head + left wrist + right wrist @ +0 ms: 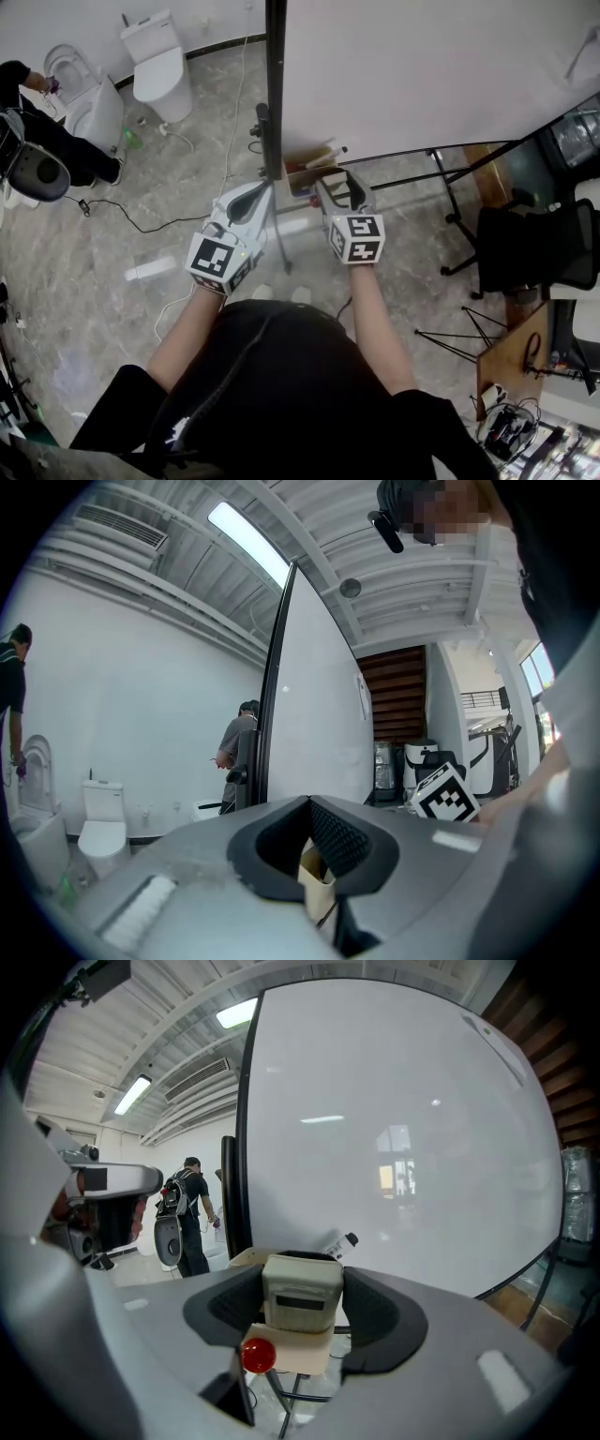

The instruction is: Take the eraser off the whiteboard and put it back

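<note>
Your right tongs [302,1277] are clamped on the eraser [302,1305]. It's a boxy grey-white block with a dark slot on its face, wedged between the 2 textured black pads, low down in front of the glossy whiteboard [394,1129]. Right under it is a tan cardboard box [305,1349] and a shiny red ball [258,1355]. Left tongs [307,803] are pinched together, nothing in them.
</note>
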{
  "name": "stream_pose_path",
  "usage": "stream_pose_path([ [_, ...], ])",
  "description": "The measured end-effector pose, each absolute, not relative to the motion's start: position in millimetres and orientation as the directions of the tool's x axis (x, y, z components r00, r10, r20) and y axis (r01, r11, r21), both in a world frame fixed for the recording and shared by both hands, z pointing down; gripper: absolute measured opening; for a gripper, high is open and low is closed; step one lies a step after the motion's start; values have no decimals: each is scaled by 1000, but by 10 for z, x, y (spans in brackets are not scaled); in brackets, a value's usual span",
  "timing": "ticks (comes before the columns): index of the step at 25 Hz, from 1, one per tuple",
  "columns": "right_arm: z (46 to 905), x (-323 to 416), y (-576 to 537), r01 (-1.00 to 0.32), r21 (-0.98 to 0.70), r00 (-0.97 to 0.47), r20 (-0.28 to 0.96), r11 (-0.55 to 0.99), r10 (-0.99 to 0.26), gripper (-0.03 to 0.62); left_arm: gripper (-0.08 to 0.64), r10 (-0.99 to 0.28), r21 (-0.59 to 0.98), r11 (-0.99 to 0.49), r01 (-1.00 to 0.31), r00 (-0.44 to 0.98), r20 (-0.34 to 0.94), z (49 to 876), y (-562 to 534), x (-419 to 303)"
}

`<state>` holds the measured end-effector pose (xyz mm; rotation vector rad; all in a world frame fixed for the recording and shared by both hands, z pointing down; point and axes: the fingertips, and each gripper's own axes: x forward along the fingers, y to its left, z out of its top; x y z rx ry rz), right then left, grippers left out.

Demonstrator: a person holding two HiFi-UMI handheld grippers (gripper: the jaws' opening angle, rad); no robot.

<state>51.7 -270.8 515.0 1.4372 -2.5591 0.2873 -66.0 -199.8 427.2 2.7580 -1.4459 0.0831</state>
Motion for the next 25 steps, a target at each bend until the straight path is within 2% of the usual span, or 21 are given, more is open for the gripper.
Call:
stream_pose_path([
  [15,4977,491,-2636,-850,-40,-518,234,525,-823,258,4,-815,-23,-579,-815,577,58,4212,-1967,-702],
  [25,4509,533,-2564,-849,-50,-528,141,527,-838,264,5,-791,-32,-612,-790,612,29,4060,-2078,-642],
])
